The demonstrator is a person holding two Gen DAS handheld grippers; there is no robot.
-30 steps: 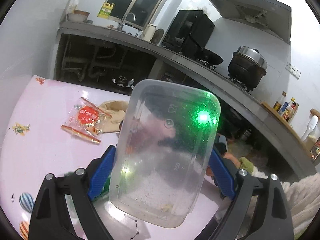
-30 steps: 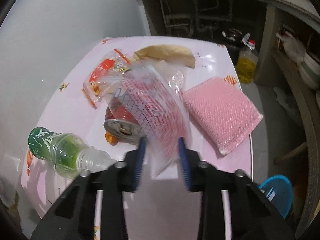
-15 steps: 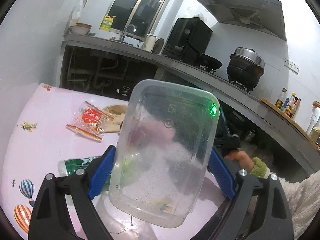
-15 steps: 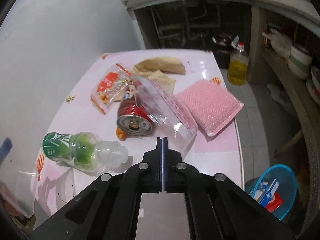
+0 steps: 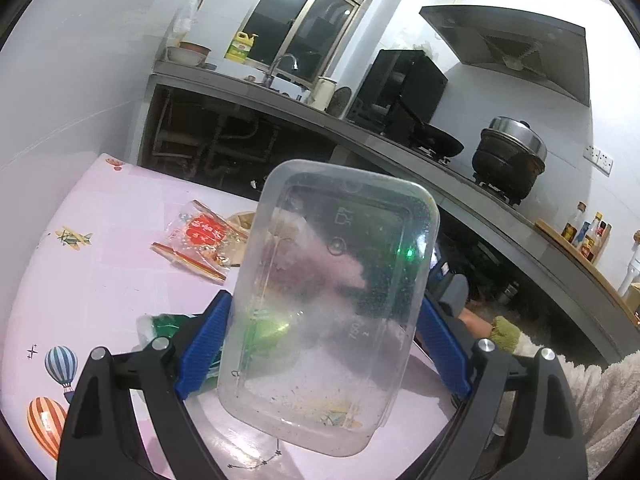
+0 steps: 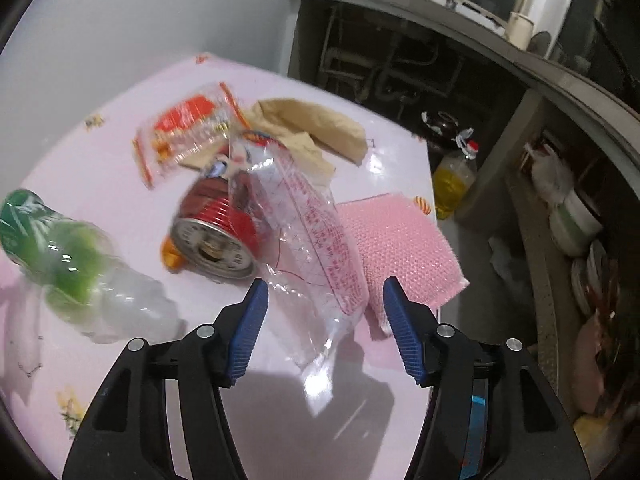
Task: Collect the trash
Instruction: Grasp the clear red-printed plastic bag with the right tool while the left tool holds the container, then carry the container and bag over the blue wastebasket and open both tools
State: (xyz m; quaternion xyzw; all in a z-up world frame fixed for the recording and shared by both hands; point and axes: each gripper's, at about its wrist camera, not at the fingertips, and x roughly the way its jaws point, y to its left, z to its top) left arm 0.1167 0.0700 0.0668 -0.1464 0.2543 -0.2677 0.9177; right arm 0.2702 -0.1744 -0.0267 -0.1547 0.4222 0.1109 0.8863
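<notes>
Two grippers working: left gripper clamping clear container above table; right gripper, pinched shut half second ago, now spreading wide around clear bag beside red can — regrasp likely needed.

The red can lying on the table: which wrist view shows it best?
The right wrist view. There the red can lies on its side, its round metal end facing the camera, partly under a clear plastic bag. In the left wrist view the held plastic container blocks it.
</notes>
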